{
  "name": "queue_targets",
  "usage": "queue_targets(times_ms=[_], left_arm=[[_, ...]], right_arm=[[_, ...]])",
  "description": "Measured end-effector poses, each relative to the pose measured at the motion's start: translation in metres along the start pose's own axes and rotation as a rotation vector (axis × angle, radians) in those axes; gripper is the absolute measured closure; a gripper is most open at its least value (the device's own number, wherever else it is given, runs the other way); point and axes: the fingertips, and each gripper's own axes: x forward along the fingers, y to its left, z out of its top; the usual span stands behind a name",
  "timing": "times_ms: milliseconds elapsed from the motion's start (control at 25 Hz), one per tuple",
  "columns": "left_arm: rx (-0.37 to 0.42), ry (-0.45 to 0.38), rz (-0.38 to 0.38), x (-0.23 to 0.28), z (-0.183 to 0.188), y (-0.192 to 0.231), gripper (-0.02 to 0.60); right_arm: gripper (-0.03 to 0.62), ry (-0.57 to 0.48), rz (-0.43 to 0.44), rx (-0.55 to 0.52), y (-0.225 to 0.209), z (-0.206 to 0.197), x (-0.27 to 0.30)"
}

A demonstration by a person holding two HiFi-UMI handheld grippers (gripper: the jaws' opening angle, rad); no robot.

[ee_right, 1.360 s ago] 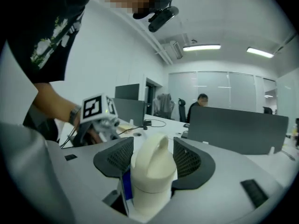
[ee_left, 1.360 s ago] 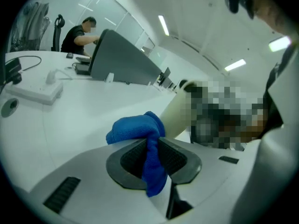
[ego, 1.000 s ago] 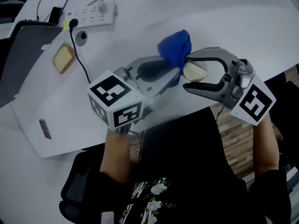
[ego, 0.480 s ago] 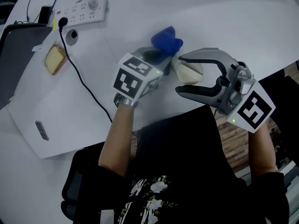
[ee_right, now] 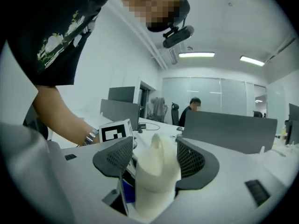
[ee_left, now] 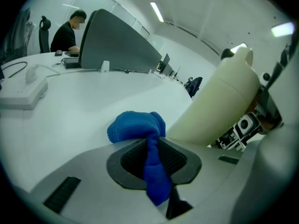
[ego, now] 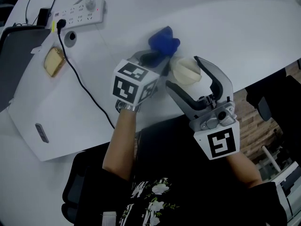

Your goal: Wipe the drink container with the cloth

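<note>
A cream drink container (ego: 187, 71) lies tilted over the white table (ego: 244, 32), gripped between the jaws of my right gripper (ego: 184, 74), which reaches in from below. In the right gripper view the container (ee_right: 156, 171) fills the gap between both mesh pads. My left gripper (ego: 157, 58) is shut on a blue cloth (ego: 163, 40), whose bunched end sits just up-left of the container, touching or nearly touching it. The left gripper view shows the cloth (ee_left: 140, 127) pinched in the jaws with the container (ee_left: 219, 101) close on the right.
A white power strip (ego: 77, 14) with a black cable (ego: 84, 86) lies at the far left. Near it are a tan block (ego: 52, 60), a round grommet (ego: 70, 38) and a dark panel (ego: 19, 46). The table's front edge runs just beneath both grippers.
My left gripper rolled over and drew up-left with the cloth. The right gripper swung from the container's right side round to below it, still holding it.
</note>
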Motion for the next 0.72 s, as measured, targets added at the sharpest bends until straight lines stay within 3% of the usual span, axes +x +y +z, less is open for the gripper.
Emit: queue_targets(times_ms=[200,280,400,480,600,720], left_arm=[[-0.006,-0.024,0.025,-0.008,-0.001,-0.006,0.515],[0.005,-0.032,0.012,-0.019,0.002,-0.011,0.515],[0.02,-0.057,-0.004,-0.043,0.011,-0.016,0.515],[0.023,-0.102,-0.041,-0.062,0.026,-0.025,0.515],[0.008,-0.223,-0.123,-0.089,0.062,-0.048,0.515],[0.011,-0.267,-0.136,-0.091,0.076,-0.055,0.515]], right_arm=[[0.358,0.066,0.065,0.017,-0.002,-0.008,0.003],[0.361,0.086,0.214,-0.019,0.003,-0.011,0.001],[0.361,0.089,0.552,-0.115,0.011,-0.015,-0.004],[0.364,0.087,0.719,-0.158,0.011,-0.013,-0.004],[0.367,0.097,0.853,-0.199,0.016,-0.007,-0.002],[0.367,0.118,0.895,-0.225,0.019,-0.007,-0.004]])
